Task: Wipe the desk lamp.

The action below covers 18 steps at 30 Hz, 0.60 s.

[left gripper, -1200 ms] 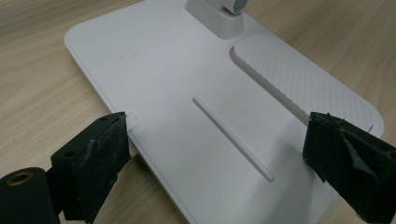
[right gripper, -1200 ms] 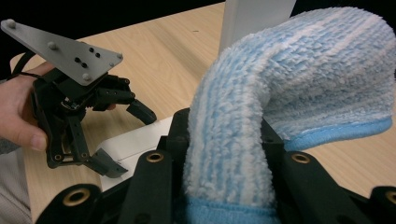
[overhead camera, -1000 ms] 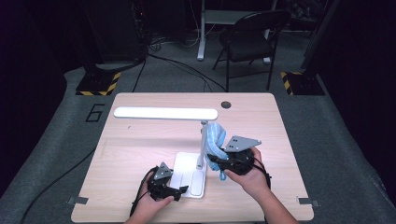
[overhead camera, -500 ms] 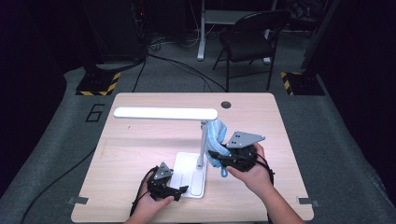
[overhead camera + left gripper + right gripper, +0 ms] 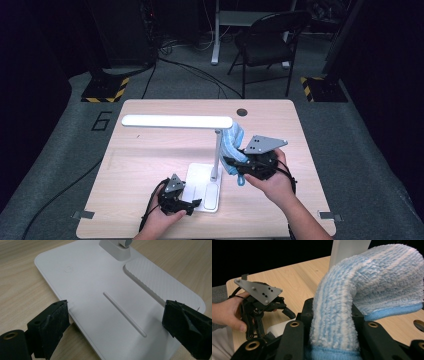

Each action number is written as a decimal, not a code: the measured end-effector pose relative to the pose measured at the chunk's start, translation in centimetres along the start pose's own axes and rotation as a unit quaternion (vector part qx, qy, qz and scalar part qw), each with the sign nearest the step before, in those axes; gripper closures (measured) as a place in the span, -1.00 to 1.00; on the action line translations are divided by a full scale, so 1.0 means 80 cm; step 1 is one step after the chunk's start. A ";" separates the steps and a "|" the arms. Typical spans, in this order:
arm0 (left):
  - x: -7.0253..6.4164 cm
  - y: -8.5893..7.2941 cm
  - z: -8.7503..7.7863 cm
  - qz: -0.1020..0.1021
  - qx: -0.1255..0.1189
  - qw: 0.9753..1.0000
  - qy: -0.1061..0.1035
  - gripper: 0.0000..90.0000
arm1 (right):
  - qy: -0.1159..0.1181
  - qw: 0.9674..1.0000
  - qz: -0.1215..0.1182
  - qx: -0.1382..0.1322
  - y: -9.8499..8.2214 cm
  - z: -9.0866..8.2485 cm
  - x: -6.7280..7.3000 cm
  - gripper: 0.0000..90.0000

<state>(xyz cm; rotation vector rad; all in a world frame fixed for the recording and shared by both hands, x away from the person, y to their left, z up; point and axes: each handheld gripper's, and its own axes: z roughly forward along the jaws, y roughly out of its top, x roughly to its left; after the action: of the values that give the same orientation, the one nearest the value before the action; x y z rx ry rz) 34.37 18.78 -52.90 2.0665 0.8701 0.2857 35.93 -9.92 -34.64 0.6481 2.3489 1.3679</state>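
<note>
While my right gripper [image 5: 239, 167] clamps the fluffy blue-and-white striped cloth [image 5: 233, 145] against the lamp's post [image 5: 217, 152], my left gripper [image 5: 120, 322] straddles the white lamp base [image 5: 100, 285], jaws wide.

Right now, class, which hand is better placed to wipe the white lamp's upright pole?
The right. Its gripper is shut on the fluffy blue striped cloth beside the pole, while the left gripper straddles the lamp's flat white base.
</note>
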 end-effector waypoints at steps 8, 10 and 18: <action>0.000 0.000 0.000 -0.001 0.000 1.000 -0.001 -0.84 | -0.008 1.000 -0.002 -0.002 0.015 -0.008 0.001 0.47; 0.000 0.000 0.000 -0.001 0.000 1.000 -0.001 -0.84 | -0.008 1.000 -0.004 -0.001 0.018 -0.009 0.001 0.47; 0.000 0.000 0.000 -0.001 0.000 1.000 -0.001 -0.84 | -0.008 1.000 0.001 -0.007 0.032 -0.018 0.000 0.46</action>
<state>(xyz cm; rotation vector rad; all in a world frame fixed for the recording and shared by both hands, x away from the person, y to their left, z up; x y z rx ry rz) 34.37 18.78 -52.90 2.0654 0.8715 0.2831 35.75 -9.87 -31.74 0.6559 2.3251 1.3736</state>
